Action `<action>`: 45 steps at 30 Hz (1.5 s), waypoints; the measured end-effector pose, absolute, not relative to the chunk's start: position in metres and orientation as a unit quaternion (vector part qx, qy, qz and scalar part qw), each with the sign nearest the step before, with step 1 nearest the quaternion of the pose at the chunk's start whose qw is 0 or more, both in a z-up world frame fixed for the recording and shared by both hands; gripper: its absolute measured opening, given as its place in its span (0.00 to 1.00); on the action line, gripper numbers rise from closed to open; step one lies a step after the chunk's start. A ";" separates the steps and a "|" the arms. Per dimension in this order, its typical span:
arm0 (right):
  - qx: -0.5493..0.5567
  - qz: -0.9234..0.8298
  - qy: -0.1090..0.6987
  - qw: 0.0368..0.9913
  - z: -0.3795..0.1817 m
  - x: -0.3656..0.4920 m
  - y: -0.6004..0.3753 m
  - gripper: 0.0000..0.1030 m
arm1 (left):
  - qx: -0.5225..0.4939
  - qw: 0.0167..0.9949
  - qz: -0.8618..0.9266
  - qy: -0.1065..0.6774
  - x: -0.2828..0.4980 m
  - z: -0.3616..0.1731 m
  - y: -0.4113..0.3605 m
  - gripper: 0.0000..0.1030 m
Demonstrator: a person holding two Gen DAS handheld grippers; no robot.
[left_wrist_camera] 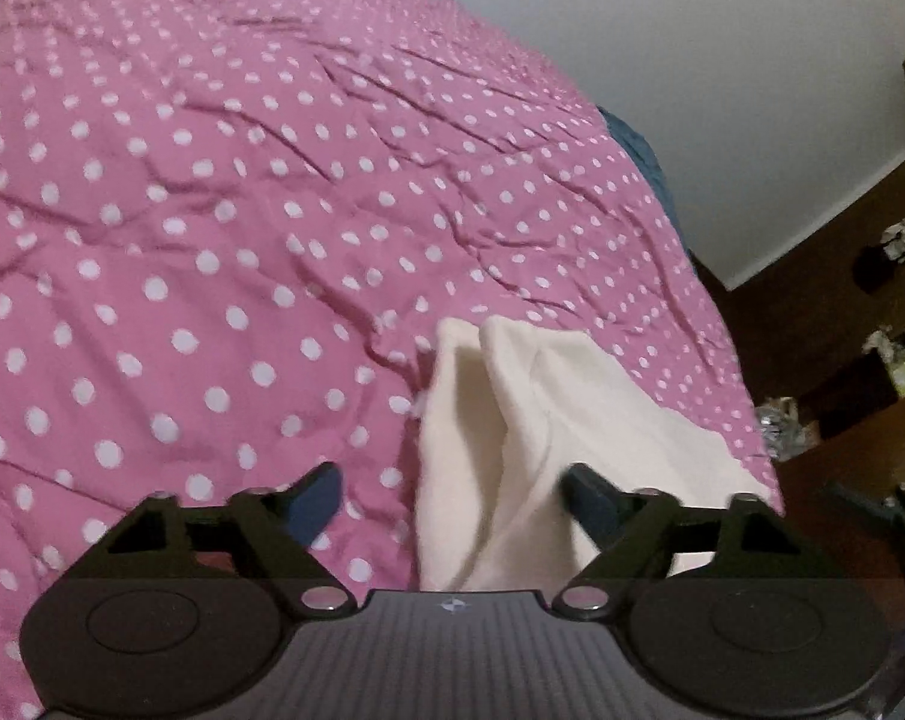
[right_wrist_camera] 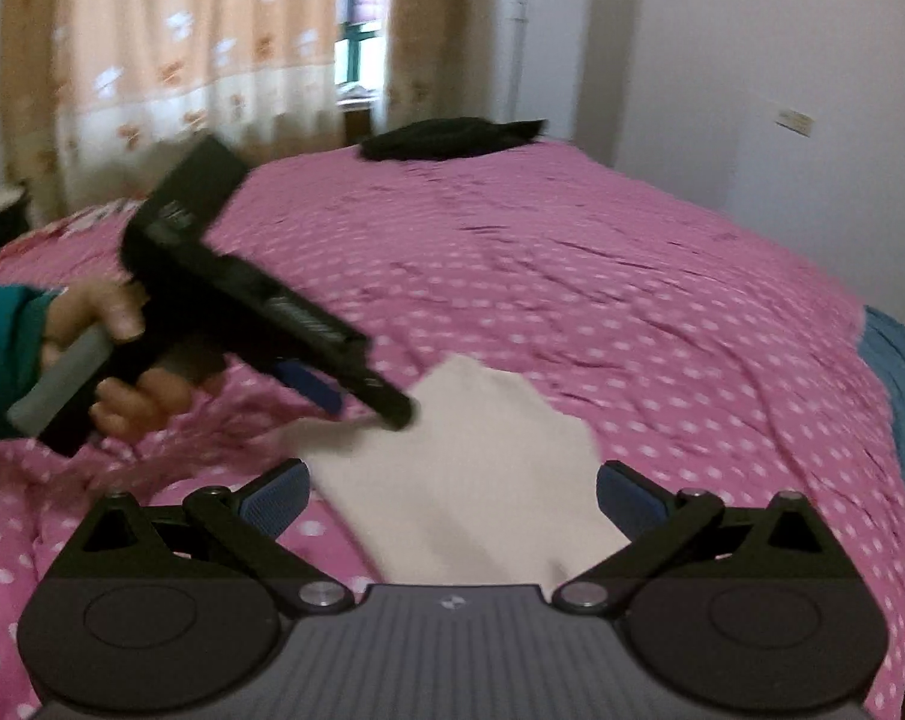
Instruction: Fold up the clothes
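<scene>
Right gripper [right_wrist_camera: 449, 501] open, blurred cream cloth [right_wrist_camera: 470, 468] below

Creased matt dotted cloth bedspread [left_wrist_camera: 212, 210], soft cream cloth garment [left_wrist_camera: 512, 420], matt black plastic tongs [right_wrist_camera: 449, 498]

Both grippers [left_wrist_camera: 446, 486] [right_wrist_camera: 449, 495] (jaws apart)

Dim, soft room light. Window [right_wrist_camera: 356, 30] glows, upper middle. Both pictures blurry. Edges bend round, corners black.
</scene>
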State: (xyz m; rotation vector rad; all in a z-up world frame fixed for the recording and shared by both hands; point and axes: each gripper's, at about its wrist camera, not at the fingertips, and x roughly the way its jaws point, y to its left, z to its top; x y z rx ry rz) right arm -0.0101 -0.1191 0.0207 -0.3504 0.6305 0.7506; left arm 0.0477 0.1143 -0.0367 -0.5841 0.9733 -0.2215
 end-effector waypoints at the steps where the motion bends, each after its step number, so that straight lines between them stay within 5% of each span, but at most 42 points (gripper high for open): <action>1: -0.176 0.365 0.301 0.863 0.020 -0.013 -0.113 1.00 | -0.284 0.834 -0.112 0.461 0.047 -0.038 0.114 0.62; 3: -0.187 0.373 0.306 0.856 0.016 -0.014 -0.103 0.96 | -0.297 0.825 -0.124 0.464 0.047 -0.041 0.113 0.57; 8: -0.199 0.388 0.314 0.844 0.007 -0.015 -0.086 0.90 | -0.328 0.811 -0.136 0.464 0.046 -0.037 0.115 0.23; 13: -0.229 0.404 0.303 0.832 -0.002 -0.020 -0.071 0.83 | -0.329 0.812 -0.127 0.465 0.047 -0.020 0.112 0.19; 22: -0.268 0.402 0.276 0.831 -0.020 -0.021 -0.047 0.52 | -0.330 0.803 -0.120 0.481 0.055 -0.001 0.106 0.19; 24: -0.256 0.395 0.274 0.839 -0.018 -0.016 -0.050 0.30 | -0.332 0.801 -0.120 0.484 0.058 0.000 0.107 0.19; 27: -0.172 0.386 0.306 0.853 -0.008 0.003 -0.066 0.15 | -0.341 0.801 -0.118 0.478 0.057 0.000 0.113 0.26; 29: -0.114 0.386 0.326 0.856 -0.003 0.015 -0.079 0.09 | -0.358 0.797 -0.115 0.473 0.055 -0.002 0.119 0.40; 35: -0.004 0.388 0.352 0.852 0.006 0.034 -0.111 0.06 | -0.434 0.770 -0.111 0.453 0.043 -0.014 0.136 0.65; 40: 0.011 0.397 0.354 0.847 0.006 0.035 -0.111 0.06 | -0.483 0.741 -0.117 0.452 0.049 -0.029 0.133 0.75; 45: 0.016 0.407 0.352 0.843 0.007 0.035 -0.110 0.06 | -0.501 0.727 -0.122 0.453 0.065 -0.038 0.124 0.74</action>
